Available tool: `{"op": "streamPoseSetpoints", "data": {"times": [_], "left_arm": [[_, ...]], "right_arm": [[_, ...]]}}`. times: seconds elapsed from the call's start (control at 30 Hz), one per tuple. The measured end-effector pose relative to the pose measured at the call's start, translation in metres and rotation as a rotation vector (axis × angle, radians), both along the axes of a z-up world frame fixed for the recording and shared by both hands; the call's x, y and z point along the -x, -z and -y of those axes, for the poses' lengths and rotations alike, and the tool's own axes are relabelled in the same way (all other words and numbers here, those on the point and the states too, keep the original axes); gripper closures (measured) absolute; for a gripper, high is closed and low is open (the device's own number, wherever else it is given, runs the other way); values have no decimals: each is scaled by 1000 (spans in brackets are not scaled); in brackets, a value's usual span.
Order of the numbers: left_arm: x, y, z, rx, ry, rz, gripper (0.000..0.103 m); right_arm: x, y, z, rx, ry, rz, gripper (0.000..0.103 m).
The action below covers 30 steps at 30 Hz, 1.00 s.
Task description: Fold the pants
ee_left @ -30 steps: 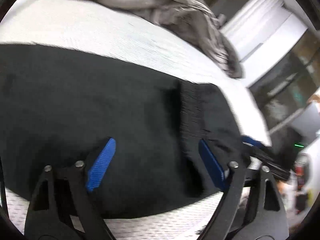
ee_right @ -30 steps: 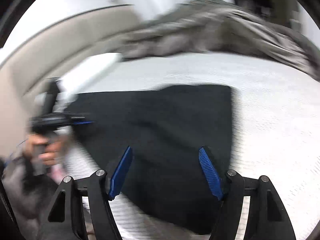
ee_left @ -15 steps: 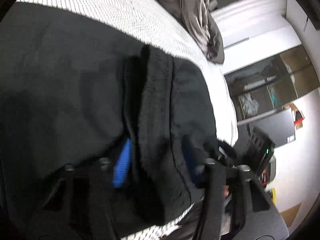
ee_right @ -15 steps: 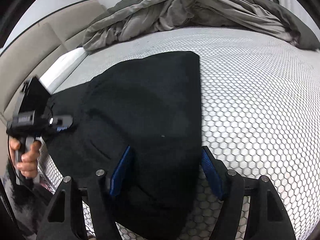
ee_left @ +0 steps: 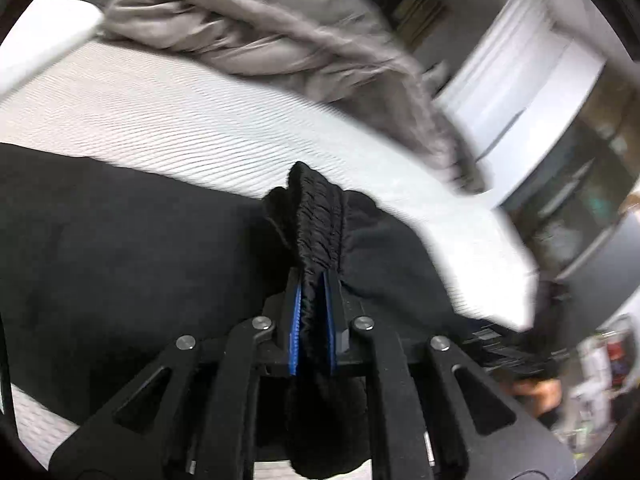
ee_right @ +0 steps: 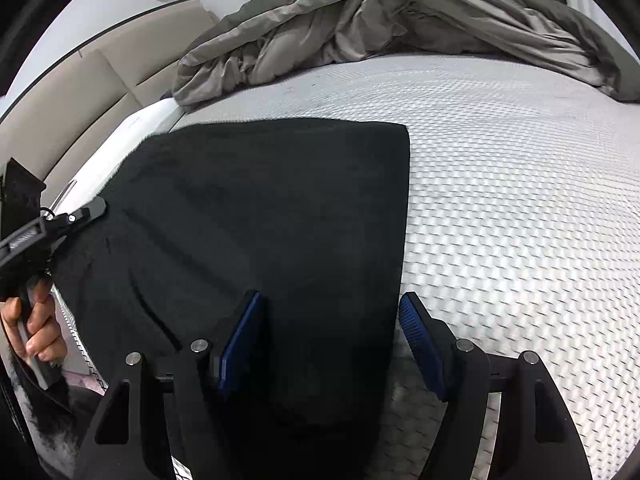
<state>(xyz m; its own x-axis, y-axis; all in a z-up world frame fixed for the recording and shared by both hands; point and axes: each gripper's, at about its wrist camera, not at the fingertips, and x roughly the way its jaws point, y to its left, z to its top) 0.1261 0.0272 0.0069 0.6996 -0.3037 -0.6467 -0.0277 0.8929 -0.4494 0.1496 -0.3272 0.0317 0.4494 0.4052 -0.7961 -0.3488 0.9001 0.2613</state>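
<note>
Black pants point(ee_right: 260, 216) lie spread on a white textured mattress point(ee_right: 520, 184). In the left wrist view my left gripper point(ee_left: 313, 292) is shut on the gathered elastic waistband point(ee_left: 318, 220) of the pants point(ee_left: 120, 264), which bunches up between the blue pads. In the right wrist view my right gripper point(ee_right: 330, 316) is open, its fingers straddling the pants' right edge near the bottom. The left gripper point(ee_right: 86, 214) also shows there at the left edge of the pants, held by a hand.
A crumpled grey duvet point(ee_right: 380, 20) lies across the far side of the mattress, also in the left wrist view point(ee_left: 280, 40). A beige headboard point(ee_right: 80, 100) runs along the left. White wardrobe and dark furniture point(ee_left: 560, 120) stand beyond the bed's edge.
My left gripper has closed on the waistband and lifted it into a bunch. My right gripper has stayed open and shifted slightly over the pants' right edge.
</note>
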Motion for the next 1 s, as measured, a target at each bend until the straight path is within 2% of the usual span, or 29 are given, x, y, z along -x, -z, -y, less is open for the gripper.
{"op": "streamPoseSetpoints", "data": {"times": [0.03,0.07,0.1,0.17,0.23,0.3,0.37,0.47,0.6,0.73,0.8,0.9,1.0], "left_arm": [[-2,10,-5,-32,-16,-47,92],[-7,23,-9,-35,-29,-101,84],[-10,32,-13,-8,-37,-128,80],[-6,30,-21,32,-48,-114,79],[-1,16,-22,-20,-83,-88,77],[12,1,-26,-47,-113,-20,70],[22,-15,-28,-37,-106,42,59],[23,-26,-2,-60,-17,82,45],[12,-16,37,-80,120,31,45],[12,-5,66,-121,194,13,45],[19,-4,80,-140,232,23,45],[20,-2,102,-170,281,24,38],[25,0,120,-230,318,37,31]], "right_arm": [[-1,2,-6,18,-11,-1,31],[-1,3,-10,36,-20,0,31],[-2,5,-14,46,-27,-1,31],[0,6,-15,59,-33,-1,32],[5,3,-10,58,-32,-1,31],[13,-2,-3,65,-34,6,31],[26,-9,7,70,-58,15,31],[44,-12,11,89,-113,33,31],[60,3,16,133,-130,15,32],[73,2,25,138,-149,26,31],[79,-1,33,91,-137,27,31],[84,-5,47,-36,-131,5,33],[81,-6,56,-182,-126,-40,47]]}}
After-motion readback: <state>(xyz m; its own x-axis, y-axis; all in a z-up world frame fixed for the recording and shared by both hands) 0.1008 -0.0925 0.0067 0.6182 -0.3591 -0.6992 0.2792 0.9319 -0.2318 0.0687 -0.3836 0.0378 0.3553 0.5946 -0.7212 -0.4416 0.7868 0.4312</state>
